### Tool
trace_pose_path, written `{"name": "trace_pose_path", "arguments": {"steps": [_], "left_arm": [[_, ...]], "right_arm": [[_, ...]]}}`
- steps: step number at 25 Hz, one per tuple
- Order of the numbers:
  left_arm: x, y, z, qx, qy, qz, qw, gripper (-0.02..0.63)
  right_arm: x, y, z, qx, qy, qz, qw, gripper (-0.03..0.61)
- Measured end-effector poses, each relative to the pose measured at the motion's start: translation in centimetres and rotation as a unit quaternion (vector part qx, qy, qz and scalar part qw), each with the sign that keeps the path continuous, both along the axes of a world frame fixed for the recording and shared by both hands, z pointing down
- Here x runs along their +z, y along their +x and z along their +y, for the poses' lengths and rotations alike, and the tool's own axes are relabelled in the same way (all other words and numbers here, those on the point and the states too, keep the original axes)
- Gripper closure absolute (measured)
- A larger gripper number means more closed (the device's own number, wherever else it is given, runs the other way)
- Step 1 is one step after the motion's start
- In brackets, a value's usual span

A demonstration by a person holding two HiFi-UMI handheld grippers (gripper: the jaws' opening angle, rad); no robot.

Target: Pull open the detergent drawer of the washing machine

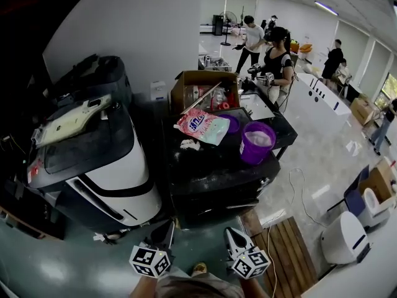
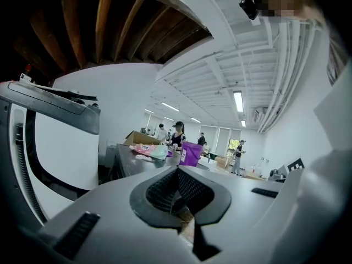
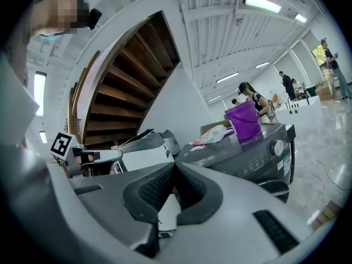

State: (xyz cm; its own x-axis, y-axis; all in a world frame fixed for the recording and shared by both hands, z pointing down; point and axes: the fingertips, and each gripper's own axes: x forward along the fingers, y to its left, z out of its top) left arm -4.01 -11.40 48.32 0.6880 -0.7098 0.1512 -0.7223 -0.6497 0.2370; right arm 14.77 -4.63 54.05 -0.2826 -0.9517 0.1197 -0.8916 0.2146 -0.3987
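The left gripper (image 2: 177,172) is closed, its two pads pressed together with nothing between them. The right gripper (image 3: 174,166) is closed and empty too. Both are held low and close to the person, side by side, pointing forward.

The washing machine (image 1: 211,166) is straight ahead of them, a little way off, and neither gripper touches it. It is a dark grey box. A purple bucket (image 1: 257,141) and a pink and green bag (image 1: 201,126) sit on its top. Its front faces the person.

The top strip of the front runs from side to side. In the right gripper view that strip has a round knob (image 3: 278,147) near its right end. The drawer is too dark and small to pick out. It is most likely at the left end of the strip, away from the knob. If so, the left gripper looks a bit nearer to it, and the drawer would slide out toward the person. A gripper would have to open first to grab it.
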Motion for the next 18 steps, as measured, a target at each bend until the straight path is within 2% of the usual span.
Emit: {"name": "trace_pose_path", "arguments": {"steps": [18], "left_arm": [[-0.8,-0.2,-5.6,0.020,0.005,0.003,0.9998,0.594]], "right_arm": [[-2.2,-1.6,-5.3,0.004,0.021,-0.001,1.000,0.584]]}}
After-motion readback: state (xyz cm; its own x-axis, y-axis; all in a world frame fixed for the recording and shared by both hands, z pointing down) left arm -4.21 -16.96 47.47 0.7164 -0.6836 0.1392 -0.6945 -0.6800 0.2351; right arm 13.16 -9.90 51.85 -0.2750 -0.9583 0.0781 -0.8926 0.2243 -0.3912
